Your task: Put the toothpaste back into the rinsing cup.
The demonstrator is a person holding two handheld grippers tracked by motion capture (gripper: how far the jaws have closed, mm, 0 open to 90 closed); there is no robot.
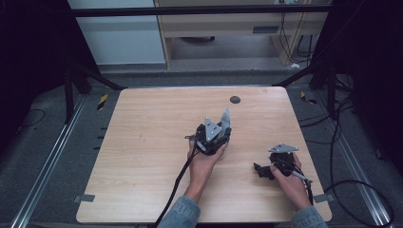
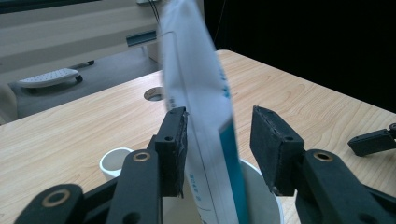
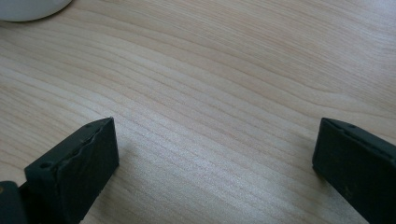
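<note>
A flat white packet point(image 1: 225, 118) with blue-green print stands upright in a white cup point(image 1: 222, 153) near the table's middle. In the left gripper view the packet point(image 2: 196, 93) rises between my jaws out of the cup point(image 2: 264, 196). My left gripper point(image 2: 219, 140) is open around it: the left pad lies against the packet and the right pad point(image 2: 273, 144) stands apart from it. A smaller white rim point(image 2: 113, 161) shows beside the cup. My right gripper point(image 1: 260, 170) rests low over the table at the right, its jaws point(image 3: 215, 140) wide open over bare wood.
A dark round hole point(image 1: 235, 99) sits in the wooden table point(image 1: 142, 142) near its far edge. A white curved edge point(image 3: 28, 9) shows at the top left of the right gripper view. Cables trail on the floor at the right point(image 1: 351, 185).
</note>
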